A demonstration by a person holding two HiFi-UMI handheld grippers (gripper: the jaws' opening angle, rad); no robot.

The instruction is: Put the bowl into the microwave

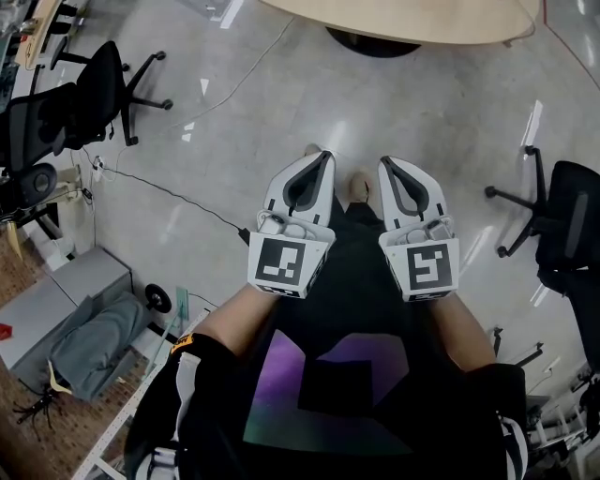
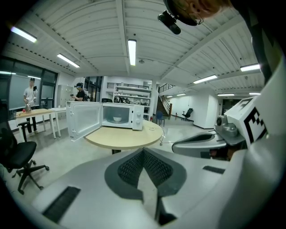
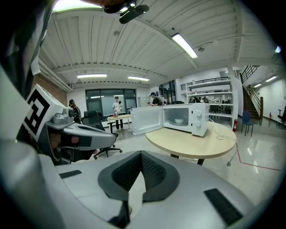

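Left hand-held gripper (image 1: 319, 169) and right hand-held gripper (image 1: 392, 171) are hanging side by side over the floor (image 1: 234, 141) in the head view. The worktop (image 1: 412, 23) is only peeking in at the top edge, well apart from both.

Left gripper view: the jaws are sitting pressed together, nothing between them. The bowl (image 2: 117, 119) is lying straight ahead and a touch left, already resting inside the microwave (image 2: 137, 117), whose door (image 2: 85, 118) is standing swung open to the left.

Right gripper view: the jaws are meeting, nothing in them either. The bowl (image 3: 178, 121) is showing ahead and off to the right, inside the microwave (image 3: 199, 117) on the round worktop (image 3: 192, 139).

I'm judging neither hand nearer. The placing looks done to me, and any further reach is going forward across open floor.
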